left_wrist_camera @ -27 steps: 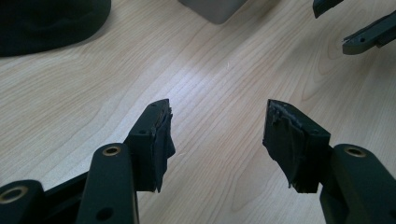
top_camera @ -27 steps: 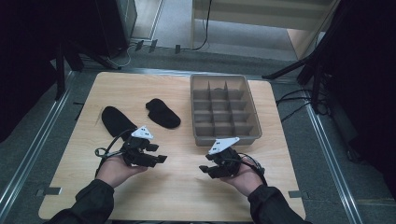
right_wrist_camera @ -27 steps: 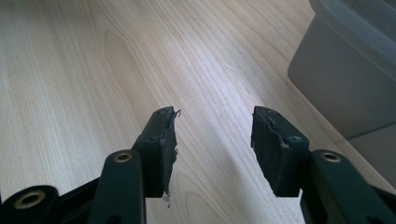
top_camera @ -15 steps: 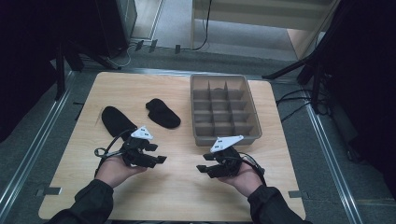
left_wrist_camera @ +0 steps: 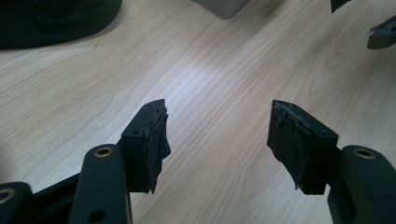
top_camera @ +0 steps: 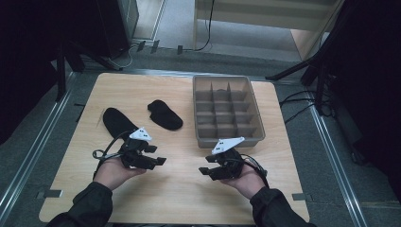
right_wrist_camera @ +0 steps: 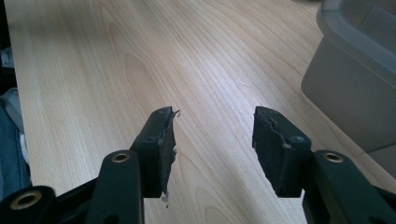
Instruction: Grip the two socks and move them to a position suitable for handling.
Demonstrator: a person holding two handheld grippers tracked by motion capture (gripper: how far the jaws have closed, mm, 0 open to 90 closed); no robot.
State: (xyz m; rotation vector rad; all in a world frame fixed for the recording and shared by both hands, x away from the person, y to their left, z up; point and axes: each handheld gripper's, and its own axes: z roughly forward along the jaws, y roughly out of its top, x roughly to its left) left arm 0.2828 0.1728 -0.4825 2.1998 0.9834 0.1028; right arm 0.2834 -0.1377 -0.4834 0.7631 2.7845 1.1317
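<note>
Two black socks are lying on the wooden table (top_camera: 175,189): one sock (top_camera: 116,121) near the left gripper, the other sock (top_camera: 165,114) closer to the tray. One grey divided tray (top_camera: 228,109) is sitting at the right, showing twelve compartments, in three columns of four. Two handheld grippers are hovering over the table: the left gripper (top_camera: 156,157) and the right gripper (top_camera: 208,169)

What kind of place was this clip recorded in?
Probably a lab or workshop recording station, not a home. A bare wooden table stands between metal floor rails, loose cables run across the floor, and dark stand legs ring it. On the table lie two black socks and a grey divided tray.
</note>
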